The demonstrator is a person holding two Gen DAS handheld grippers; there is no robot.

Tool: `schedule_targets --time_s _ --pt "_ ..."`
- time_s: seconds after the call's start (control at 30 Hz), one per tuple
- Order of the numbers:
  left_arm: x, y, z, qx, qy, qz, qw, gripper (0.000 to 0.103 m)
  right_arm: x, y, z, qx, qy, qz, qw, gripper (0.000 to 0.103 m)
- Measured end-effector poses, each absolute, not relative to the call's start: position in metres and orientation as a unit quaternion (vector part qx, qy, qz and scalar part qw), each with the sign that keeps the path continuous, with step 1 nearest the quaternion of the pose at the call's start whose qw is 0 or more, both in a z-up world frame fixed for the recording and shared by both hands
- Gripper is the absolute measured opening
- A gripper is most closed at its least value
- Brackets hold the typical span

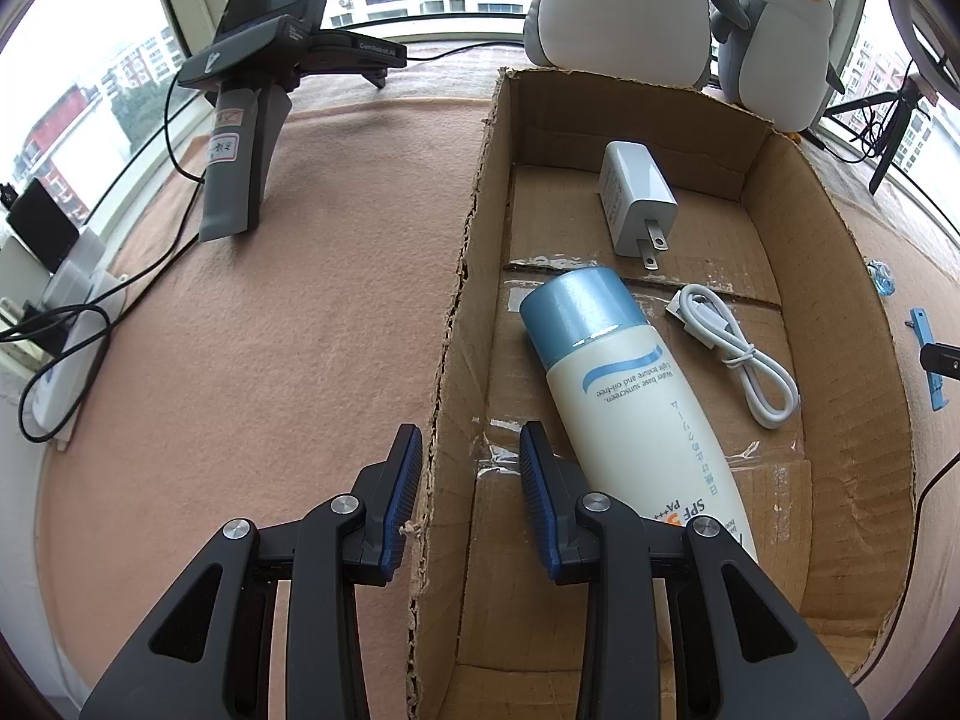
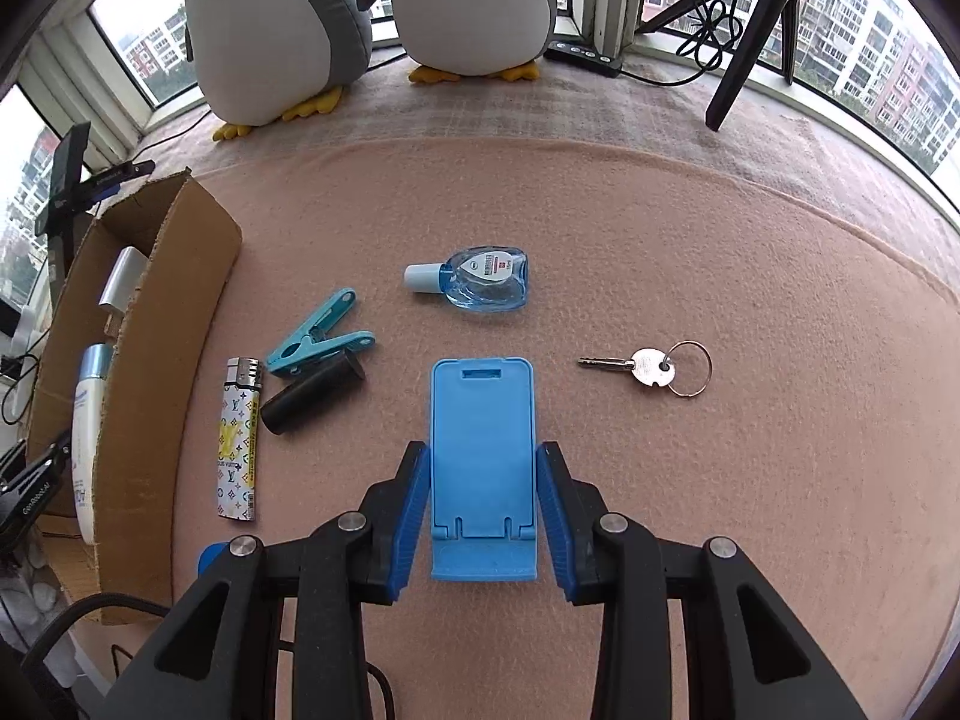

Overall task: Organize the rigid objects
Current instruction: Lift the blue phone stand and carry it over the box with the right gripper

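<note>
The flat blue plastic phone stand [image 2: 482, 468] lies between the right claw's [image 2: 483, 516] blue pads, jaws spread just wider than it, apparently lined up to grip its long edges. Ahead lie a small blue bottle [image 2: 480, 279] and a silver key [image 2: 642, 367]. The left claw [image 1: 470, 489] gapes empty astride the wall of the brown cardboard box [image 1: 456, 300] (perhaps steadying it), a white sunscreen bottle [image 1: 630, 396] just right of it.

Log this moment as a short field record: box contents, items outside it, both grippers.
box: open cardboard box
inside: white sunscreen bottle with blue cap, white plug charger, coiled white cable
outside: patterned lighter, teal clothespin, black cylinder, clear blue bottle, silver key
left gripper: open, straddling box wall
right gripper: around blue plastic phone stand
</note>
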State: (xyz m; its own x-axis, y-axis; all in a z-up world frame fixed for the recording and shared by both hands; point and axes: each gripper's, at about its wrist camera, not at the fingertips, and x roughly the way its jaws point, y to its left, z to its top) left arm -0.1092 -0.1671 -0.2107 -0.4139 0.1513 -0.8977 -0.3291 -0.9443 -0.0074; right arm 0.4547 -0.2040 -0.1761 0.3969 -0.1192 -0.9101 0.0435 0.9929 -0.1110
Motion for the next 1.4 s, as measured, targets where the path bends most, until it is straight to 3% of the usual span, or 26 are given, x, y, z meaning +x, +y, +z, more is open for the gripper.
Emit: schedule_targets --time_s 0.63,1.4 --pt "-0.109 -0.167 -0.211 -0.522 0.087 0.836 0.148 0.031 0.479 -0.093 -0.14 -0.052 0.504 0.057 0.86 0.033" --pt "-0.109 -0.168 -0.21 -0.521 0.089 0.834 0.155 0.031 0.512 -0.032 -0.169 -0.079 0.517 0.101 0.846 0.033"
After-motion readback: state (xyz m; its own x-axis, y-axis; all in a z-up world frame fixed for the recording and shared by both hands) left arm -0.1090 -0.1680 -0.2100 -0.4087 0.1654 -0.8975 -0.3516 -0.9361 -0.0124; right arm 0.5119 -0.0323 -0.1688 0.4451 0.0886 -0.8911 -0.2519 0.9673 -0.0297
